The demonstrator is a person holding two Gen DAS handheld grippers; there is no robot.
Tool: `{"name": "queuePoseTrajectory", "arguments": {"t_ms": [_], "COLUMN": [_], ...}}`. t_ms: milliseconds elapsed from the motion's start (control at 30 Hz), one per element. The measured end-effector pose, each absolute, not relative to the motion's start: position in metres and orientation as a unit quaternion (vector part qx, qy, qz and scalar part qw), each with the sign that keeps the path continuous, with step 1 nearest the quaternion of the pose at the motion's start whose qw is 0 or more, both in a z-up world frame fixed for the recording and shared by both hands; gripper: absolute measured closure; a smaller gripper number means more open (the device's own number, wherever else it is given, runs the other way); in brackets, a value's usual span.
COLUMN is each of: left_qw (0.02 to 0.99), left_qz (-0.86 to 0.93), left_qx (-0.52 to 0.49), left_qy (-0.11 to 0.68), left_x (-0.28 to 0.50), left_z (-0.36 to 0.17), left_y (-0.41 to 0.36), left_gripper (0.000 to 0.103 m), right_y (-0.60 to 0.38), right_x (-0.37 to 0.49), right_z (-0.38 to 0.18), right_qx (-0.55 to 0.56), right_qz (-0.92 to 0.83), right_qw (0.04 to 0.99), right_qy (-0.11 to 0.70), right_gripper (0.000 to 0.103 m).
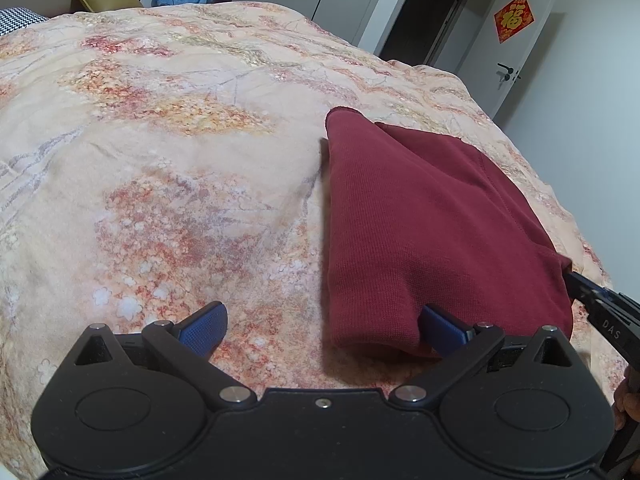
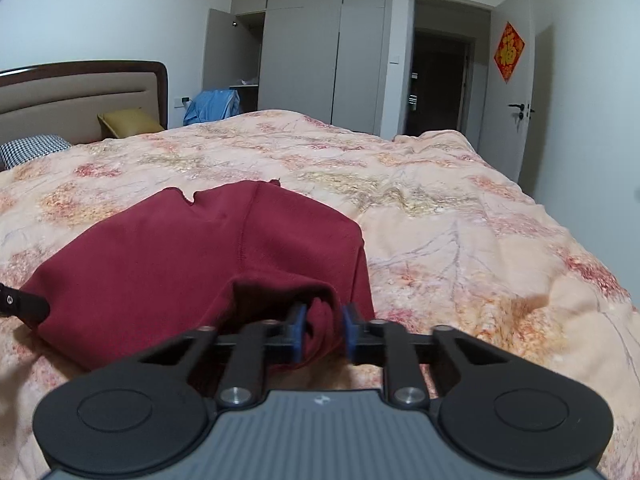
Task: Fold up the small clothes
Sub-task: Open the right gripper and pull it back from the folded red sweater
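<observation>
A dark red knit garment (image 1: 420, 216) lies partly folded on the floral bedspread (image 1: 160, 160); it also shows in the right wrist view (image 2: 180, 248). My left gripper (image 1: 324, 330) is open; its right blue pad touches the garment's near edge, its left pad is over bare bedspread. My right gripper (image 2: 323, 334) is shut on a bunched near corner of the red garment and lifts it slightly. The right gripper's tip shows at the garment's right corner in the left wrist view (image 1: 588, 292). The left gripper's tip shows at far left in the right wrist view (image 2: 20, 304).
The bedspread (image 2: 460, 220) covers a wide bed. A headboard (image 2: 80, 92), a yellow pillow (image 2: 128, 122) and a checked pillow (image 2: 32, 148) are at the far left. A blue cloth pile (image 2: 212, 106), wardrobe (image 2: 320, 52) and doors stand beyond.
</observation>
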State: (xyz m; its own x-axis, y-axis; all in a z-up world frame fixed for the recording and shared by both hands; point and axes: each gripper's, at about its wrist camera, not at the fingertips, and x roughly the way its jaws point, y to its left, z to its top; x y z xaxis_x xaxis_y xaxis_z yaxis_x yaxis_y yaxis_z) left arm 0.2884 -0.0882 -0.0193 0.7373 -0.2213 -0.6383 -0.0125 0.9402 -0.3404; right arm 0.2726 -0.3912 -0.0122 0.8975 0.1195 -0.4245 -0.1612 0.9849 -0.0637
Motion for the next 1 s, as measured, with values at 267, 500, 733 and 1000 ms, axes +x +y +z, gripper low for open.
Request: {"name": "queuePoseTrajectory", "arguments": {"t_ms": [267, 500, 733, 1000], "left_qw": [0.918, 0.918, 0.920, 0.920], "left_qz": [-0.058, -0.059, -0.050, -0.039], "left_qx": [-0.162, -0.163, -0.184, -0.191], "left_qy": [0.358, 0.357, 0.343, 0.339], "left_x": [0.288, 0.288, 0.283, 0.295], "left_z": [-0.020, -0.020, -0.012, -0.002], "left_y": [-0.087, -0.087, -0.083, -0.077], "left_gripper": [0.001, 0.001, 0.001, 0.001], "right_y": [-0.339, -0.355, -0.377, -0.408], "right_x": [0.246, 0.255, 0.238, 0.243], "right_z": [-0.032, -0.029, -0.019, 0.005], "right_qx": [-0.260, -0.175, -0.114, -0.007], "right_qz": [0.005, 0.016, 0.024, 0.047], "right_qw": [0.952, 0.964, 0.974, 0.984], "right_qy": [0.162, 0.201, 0.193, 0.171], "right_gripper": [0.092, 0.089, 0.045, 0.014]}}
